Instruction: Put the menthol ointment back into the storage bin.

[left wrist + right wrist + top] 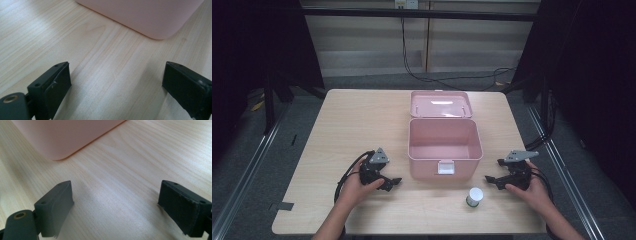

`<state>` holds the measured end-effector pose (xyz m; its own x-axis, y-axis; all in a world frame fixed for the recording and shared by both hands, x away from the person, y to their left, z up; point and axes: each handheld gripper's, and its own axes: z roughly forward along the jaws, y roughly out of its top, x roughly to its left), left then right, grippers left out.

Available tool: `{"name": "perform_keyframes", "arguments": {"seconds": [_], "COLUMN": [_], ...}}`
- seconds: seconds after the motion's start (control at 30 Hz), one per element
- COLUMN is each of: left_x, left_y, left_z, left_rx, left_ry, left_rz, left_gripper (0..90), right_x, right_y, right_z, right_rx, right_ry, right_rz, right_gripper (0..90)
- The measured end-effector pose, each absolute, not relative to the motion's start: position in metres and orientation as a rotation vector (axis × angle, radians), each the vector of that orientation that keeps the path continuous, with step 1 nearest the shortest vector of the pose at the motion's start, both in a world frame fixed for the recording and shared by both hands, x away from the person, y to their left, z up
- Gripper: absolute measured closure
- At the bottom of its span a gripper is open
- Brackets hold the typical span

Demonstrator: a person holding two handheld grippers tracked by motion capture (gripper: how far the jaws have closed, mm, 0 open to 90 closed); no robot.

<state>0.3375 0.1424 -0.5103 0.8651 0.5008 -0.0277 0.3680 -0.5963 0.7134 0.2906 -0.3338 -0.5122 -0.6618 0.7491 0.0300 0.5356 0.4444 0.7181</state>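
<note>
Grippers, left (396, 182) and right (489, 180), rest spread and empty beside the open pink box (445, 148), so the small white-capped jar (474, 197) near the right one looks next for pinching.

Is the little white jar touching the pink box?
Apart. In the high view, bare table shows between the white jar and the pink box.

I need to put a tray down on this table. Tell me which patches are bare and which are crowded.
The widest bare patch is the table left of the pink box, beyond the left gripper. A narrower strip runs right of the box, beyond the right gripper. The near edge is crowded: both grippers, open and low, and a small white-capped jar. The open lid takes the far middle.
</note>
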Motion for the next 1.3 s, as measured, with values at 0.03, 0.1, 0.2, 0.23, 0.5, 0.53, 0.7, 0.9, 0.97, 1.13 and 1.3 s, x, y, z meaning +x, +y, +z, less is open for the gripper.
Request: {"name": "perform_keyframes", "arguments": {"seconds": [0.03,0.1,0.2,0.23,0.5,0.53,0.7,0.9,0.97,1.13,1.3], "left_x": [0.338,0.338,0.338,0.338,0.338,0.338,0.338,0.338,0.338,0.338,0.338], "left_y": [0.142,0.142,0.142,0.142,0.142,0.142,0.142,0.142,0.142,0.142,0.142], "left_z": [-0.510,-0.510,-0.510,-0.510,-0.510,-0.510,-0.510,-0.510,-0.510,-0.510,-0.510], "left_rx": [2.279,2.276,2.277,2.278,2.278,2.279,2.279,2.279,2.279,2.279,2.279], "left_ry": [0.620,0.619,0.620,0.620,0.620,0.620,0.620,0.620,0.620,0.620,0.620], "left_rz": [0.225,0.222,0.223,0.224,0.224,0.224,0.225,0.225,0.225,0.225,0.225], "left_gripper": [6.8,6.5,6.5,6.5,6.5,6.5,6.5,6.5,6.5,6.5,6.5], "right_x": [0.290,0.289,0.291,0.290,0.278,0.275,0.265,0.259,0.258,0.258,0.261], "right_y": [-0.334,-0.333,-0.330,-0.329,-0.324,-0.322,-0.308,-0.288,-0.282,-0.267,-0.255], "right_z": [-0.512,-0.509,-0.498,-0.495,-0.472,-0.470,-0.459,-0.453,-0.451,-0.445,-0.441], "right_rx": [1.111,1.127,1.152,1.164,1.054,1.019,0.893,0.787,0.748,0.688,0.624], "right_ry": [2.404,2.426,2.523,2.553,2.795,2.812,2.933,3.011,3.029,3.067,3.098], "right_rz": [1.037,0.993,0.858,0.823,0.671,0.657,0.562,0.474,0.461,0.460,0.443], "right_gripper": [11.8,12.3,15.3,17.6,20.2,20.2,21.7,22.3,22.4,25.4,28.2]}}
